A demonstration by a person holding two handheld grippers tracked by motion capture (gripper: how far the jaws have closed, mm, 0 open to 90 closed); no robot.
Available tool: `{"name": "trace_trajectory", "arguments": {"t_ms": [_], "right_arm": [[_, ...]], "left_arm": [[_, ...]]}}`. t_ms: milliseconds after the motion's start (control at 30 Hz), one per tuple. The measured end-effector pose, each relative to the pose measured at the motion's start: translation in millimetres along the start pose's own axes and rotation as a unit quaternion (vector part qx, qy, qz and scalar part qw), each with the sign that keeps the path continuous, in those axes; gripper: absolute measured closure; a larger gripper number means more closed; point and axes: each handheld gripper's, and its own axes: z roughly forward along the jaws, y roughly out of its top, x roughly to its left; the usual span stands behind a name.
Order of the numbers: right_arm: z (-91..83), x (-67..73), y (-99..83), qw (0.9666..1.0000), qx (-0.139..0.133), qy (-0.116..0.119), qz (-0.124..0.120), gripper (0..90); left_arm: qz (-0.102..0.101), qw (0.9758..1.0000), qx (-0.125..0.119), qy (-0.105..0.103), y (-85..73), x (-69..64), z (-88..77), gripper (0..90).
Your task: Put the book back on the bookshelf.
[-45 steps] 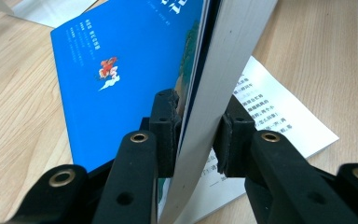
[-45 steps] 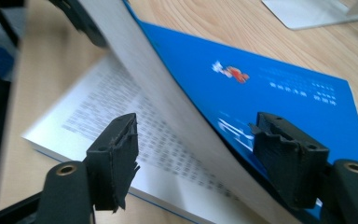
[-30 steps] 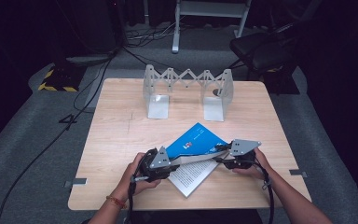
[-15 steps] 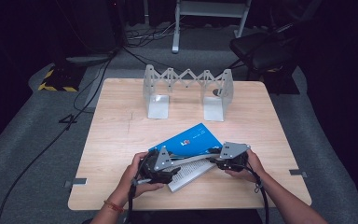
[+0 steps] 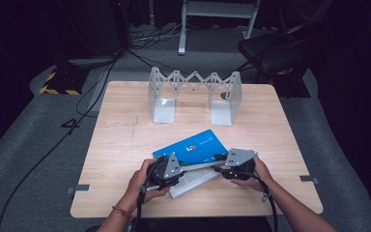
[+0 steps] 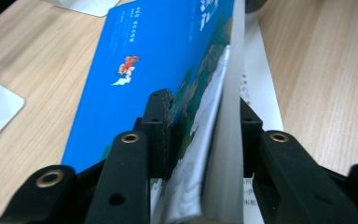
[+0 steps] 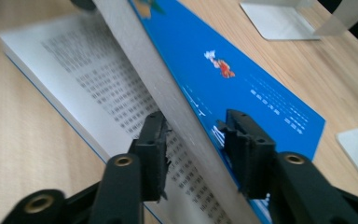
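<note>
wooden table [image 5: 125, 140]: one blue book [image 5: 193, 147], clamped by left gripper [image 5: 166, 170], right gripper [image 5: 232, 162] astride, grip unclear.

Blue book [image 5: 195, 147] is being swung closed: front part w/ cover, laid flat toward 12 o'clock 1 s ago, is now rising on edge off the white printed pages [image 5: 193, 178]. Left claw [image 5: 174, 169] and right claw [image 5: 222, 162] are drawing closer together, both clamping that raised part.

Glossy blue paper book [image 6: 158, 60] cover, matt black plastic tongs, pale wood-grain table [image 5: 125, 140].
</note>
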Motion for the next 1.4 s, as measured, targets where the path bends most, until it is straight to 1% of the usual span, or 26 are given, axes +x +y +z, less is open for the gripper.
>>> {"name": "trace_trajectory", "arguments": {"t_ms": [33, 133, 233, 300, 367, 400, 467, 500, 567, 600, 667, 700, 800, 833, 900, 967, 1067, 1133, 1167, 1200, 1233, 1267, 1300, 1333, 1367, 1400], "right_arm": [[-1.5, -3.8, -3.7, 0.9999, -0.008, 0.009, 0.004, 55.4], [-2.0, -14.0, -16.6, 1.0, -0.004, -0.001, 0.005, 52.6], [-3.9, -22.6, -31.3, 0.9989, -0.041, 0.021, 0.014, 56.7], [-3.6, -21.9, -32.3, 0.9988, -0.043, 0.023, -0.011, 61.9], [-2.1, -17.5, -28.9, 0.9988, -0.036, 0.017, -0.03, 65.6], [-1.4, -15.1, -26.8, 0.9988, -0.034, 0.014, -0.033, 66.7], [-0.6, -11.5, -22.7, 0.9989, -0.027, 0.009, -0.038, 67.8], [-0.5, -10.2, -21.0, 0.9989, -0.024, 0.008, -0.04, 68.1], [-0.3, -7.6, -18.4, 0.9989, -0.019, 0.005, -0.044, 68.4], [-0.1, -5.2, -16.3, 0.9988, -0.014, 0.003, -0.046, 68.9], [0.4, -0.2, -11.2, 0.9987, -0.008, 0.0, -0.051, 69.5], [0.7, 1.4, -9.3, 0.9987, -0.004, -0.002, -0.051, 69.6], [1.8, 4.5, -5.3, 0.9988, 0.004, -0.003, -0.048, 69.6], [2.1, 5.0, -3.9, 0.9987, 0.007, -0.003, -0.05, 69.6], [2.6, 6.2, -1.7, 0.9985, 0.015, -0.004, -0.053, 69.3], [3.0, 6.4, -1.3, 0.9985, 0.016, -0.003, -0.053, 69.0], [4.4, 5.5, -1.9, 0.9986, 0.01, -0.001, -0.051, 66.3], [4.3, 0.5, -5.9, 0.9988, -0.011, 0.021, -0.043, 59.7], [4.7, -4.7, -14.3, 0.9981, -0.026, 0.015, -0.053, 58.8], [5.4, -9.1, -20.1, 0.9982, -0.03, 0.013, -0.05, 59.0], [5.5, -14.7, -24.5, 0.998, -0.045, 0.032, -0.03, 59.2], [5.4, -17.3, -26.6, 0.9976, -0.051, 0.04, -0.022, 60.8], [5.3, -16.7, -26.3, 0.9973, -0.052, 0.039, -0.034, 63.3], [5.3, -16.7, -26.3, 0.9973, -0.052, 0.039, -0.034, 63.3], [5.1, -14.8, -24.2, 0.997, -0.049, 0.034, -0.049, 65.2], [5.3, -11.0, -18.6, 0.9968, -0.04, 0.028, -0.063, 68.2]], "left_arm": [[0.003, 1.0, 0.001, -0.003, -1.2, 0.1, 0.2, 68.4], [-0.002, 1.0, -0.001, -0.009, -4.3, 3.4, -0.9, 68.8], [-0.003, 0.9999, -0.005, -0.013, -6.9, 8.1, -2.1, 68.5], [-0.009, 0.9998, -0.006, -0.016, -8.3, 10.8, -2.2, 67.8], [-0.034, 0.9994, -0.006, -0.006, -9.8, 14.4, -4.4, 64.0], [-0.037, 0.9993, -0.003, 0.003, -9.8, 13.2, -5.5, 61.5], [-0.029, 0.9993, 0.008, 0.021, -8.0, 8.9, -7.4, 58.5], [-0.035, 0.9991, 0.007, 0.024, -6.0, 5.3, -9.2, 55.2], [-0.031, 0.999, 0.012, 0.028, -3.6, 2.0, -10.4, 53.5], [-0.02, 0.9985, 0.025, 0.044, 0.8, -3.2, -11.2, 52.6], [-0.021, 0.9977, 0.033, 0.056, 4.9, -7.2, -10.8, 49.7], [-0.022, 0.9969, 0.038, 0.065, 6.1, -7.7, -9.7, 47.8], [-0.025, 0.996, 0.045, 0.072, 5.2, -4.8, -6.6, 47.4], [-0.018, 0.9964, 0.049, 0.067, 4.1, -4.3, -5.8, 49.1], [0.001, 0.9973, 0.053, 0.05, 0.5, -2.9, -5.2, 58.2], [0.004, 0.9975, 0.052, 0.047, -1.4, -3.0, -4.9, 62.7], [0.022, 0.9978, 0.054, 0.032, -5.0, -0.8, -3.1, 66.2], [0.014, 0.9988, 0.044, 0.013, -9.4, 4.7, -3.7, 67.6], [0.012, 0.9991, 0.041, 0.009, -10.2, 6.3, -4.3, 67.9], [0.012, 0.9991, 0.041, 0.009, -10.2, 6.3, -4.3, 67.9], [0.012, 0.9992, 0.037, 0.004, -10.8, 8.0, -4.0, 68.1], [0.009, 0.9993, 0.037, 0.001, -11.0, 9.2, -4.1, 68.1], [0.009, 0.9993, 0.037, 0.001, -11.0, 9.2, -4.1, 68.0], [0.008, 0.9993, 0.036, 0.0, -11.2, 11.0, -4.2, 68.0], [0.002, 0.9994, 0.034, -0.001, -11.8, 13.5, -5.1, 67.6], [-0.019, 0.9992, 0.036, 0.001, -12.9, 18.5, -7.2, 63.5]]}}
